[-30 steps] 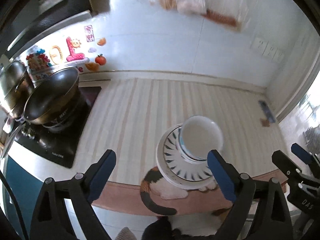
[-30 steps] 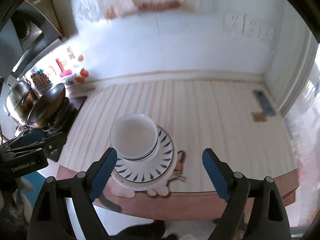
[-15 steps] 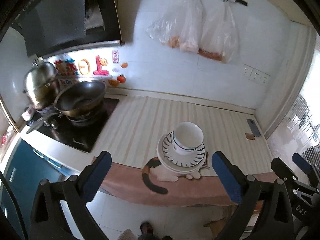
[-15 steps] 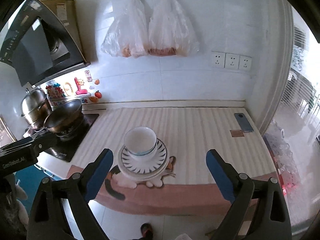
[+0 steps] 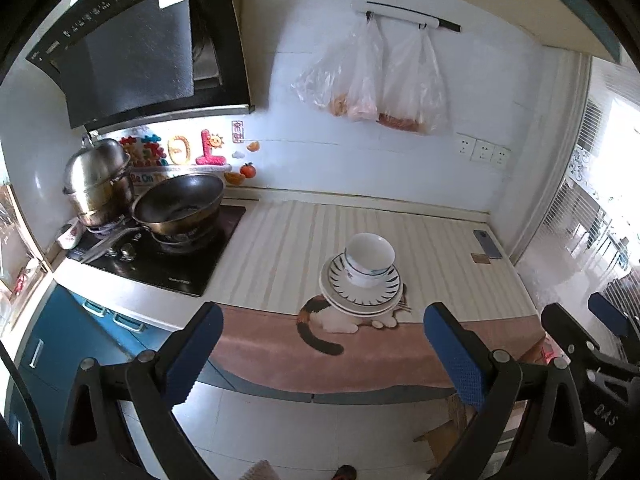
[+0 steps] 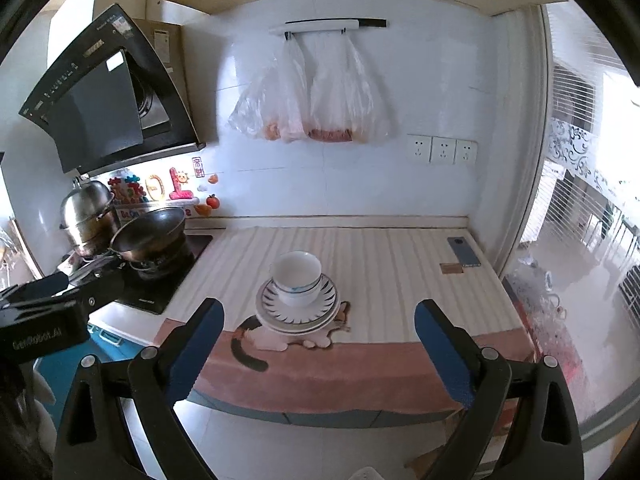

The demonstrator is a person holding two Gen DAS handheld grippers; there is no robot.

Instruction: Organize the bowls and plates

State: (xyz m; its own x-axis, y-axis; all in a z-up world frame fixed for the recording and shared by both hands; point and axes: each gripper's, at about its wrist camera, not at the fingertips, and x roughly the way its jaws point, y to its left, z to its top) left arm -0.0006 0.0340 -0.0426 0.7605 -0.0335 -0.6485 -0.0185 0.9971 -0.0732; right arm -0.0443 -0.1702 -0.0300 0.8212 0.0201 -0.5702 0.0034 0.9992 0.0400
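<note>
I hold both grippers out from the counter (image 6: 384,256), angled down toward it. My left gripper (image 5: 320,344) is spread wide with nothing between its blue pads; its jaws have just been opening. My right gripper (image 6: 320,340) is wide too, empty, and has also just been opening. The white bowl (image 6: 297,278) sits on the stacked plates (image 6: 298,314) near the counter's front edge, apart from both grippers.

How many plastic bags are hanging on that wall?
2. The left plastic bag and the right plastic bag hang side by side, touching, from the wall rail above the counter. A third could hide behind them.
</note>
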